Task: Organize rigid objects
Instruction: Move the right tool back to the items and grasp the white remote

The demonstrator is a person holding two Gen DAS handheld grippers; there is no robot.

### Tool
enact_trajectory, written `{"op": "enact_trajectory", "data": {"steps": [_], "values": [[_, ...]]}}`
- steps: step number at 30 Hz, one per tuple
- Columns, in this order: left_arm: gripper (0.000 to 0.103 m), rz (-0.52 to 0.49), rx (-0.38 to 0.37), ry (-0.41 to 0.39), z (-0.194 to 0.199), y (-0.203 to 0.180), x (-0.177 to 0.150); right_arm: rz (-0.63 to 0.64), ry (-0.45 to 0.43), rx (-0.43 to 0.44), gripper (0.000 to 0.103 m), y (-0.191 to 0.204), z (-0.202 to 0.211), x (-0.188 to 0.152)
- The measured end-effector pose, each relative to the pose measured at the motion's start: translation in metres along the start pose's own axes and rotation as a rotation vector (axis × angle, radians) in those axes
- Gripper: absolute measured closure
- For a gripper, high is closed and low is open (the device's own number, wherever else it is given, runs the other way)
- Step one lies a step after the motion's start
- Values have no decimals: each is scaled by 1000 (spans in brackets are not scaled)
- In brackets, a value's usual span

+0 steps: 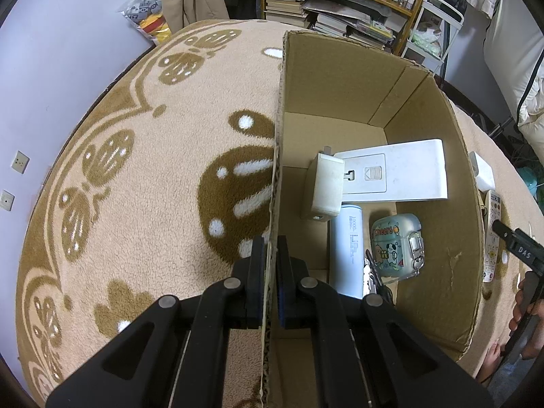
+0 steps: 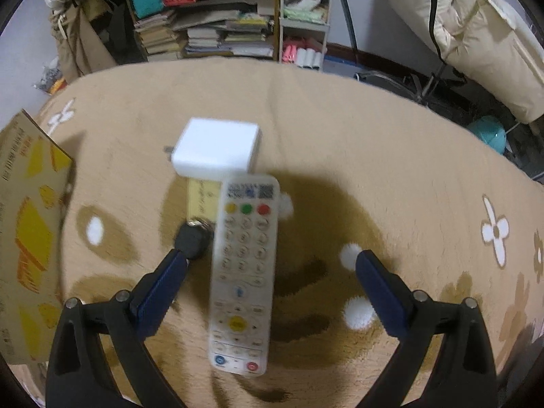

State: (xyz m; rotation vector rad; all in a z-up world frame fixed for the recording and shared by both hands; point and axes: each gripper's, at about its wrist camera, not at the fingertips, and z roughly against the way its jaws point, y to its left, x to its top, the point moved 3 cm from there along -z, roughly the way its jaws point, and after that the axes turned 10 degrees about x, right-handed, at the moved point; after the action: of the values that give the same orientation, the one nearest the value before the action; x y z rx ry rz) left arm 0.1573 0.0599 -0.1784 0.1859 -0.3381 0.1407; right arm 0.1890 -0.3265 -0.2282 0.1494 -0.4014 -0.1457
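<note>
The remote control [image 2: 243, 273] lies flat on the patterned blanket [image 2: 374, 136], lengthwise between the fingers of your right gripper [image 2: 270, 263], which are spread wide and touch nothing. It looks like a light, stiff plastic bar with a smooth shell, so it will probably slip if you pinch it near one end. Take it across its narrow width around the middle, above the yellow button, and squeeze the long edges, not the keys. The soft pile under it gives, so you can press the fingertips down a little to get beneath its sides.

Just beyond the remote sit a white charger block [image 2: 217, 148], a yellow card [image 2: 204, 197] and a black key fob [image 2: 192, 239] close to your left finger; mind that you do not catch the fob.

Your right gripper points steeply down over the remote. Your left gripper [image 1: 270, 265] also tilts steeply down and is pinched tight on the near wall of the cardboard box [image 1: 438, 156], steadying it. Inside the box lie a white device, a power bank [image 1: 346, 248] and a small decorated case [image 1: 396, 241].
</note>
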Motion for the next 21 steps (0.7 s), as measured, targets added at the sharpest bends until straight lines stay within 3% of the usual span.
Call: {"op": "enact_trajectory", "data": {"steps": [7,14,21], "values": [[98,-1,1,0,0,0,0,21,42,-40,1,0,-13,-8],[97,0,0,0,0,0,0,-3,57,19,24,3,-21,-13],[97,-1,1,-1,0,0,0,-10,67,33,32,5,-22,-15]]}}
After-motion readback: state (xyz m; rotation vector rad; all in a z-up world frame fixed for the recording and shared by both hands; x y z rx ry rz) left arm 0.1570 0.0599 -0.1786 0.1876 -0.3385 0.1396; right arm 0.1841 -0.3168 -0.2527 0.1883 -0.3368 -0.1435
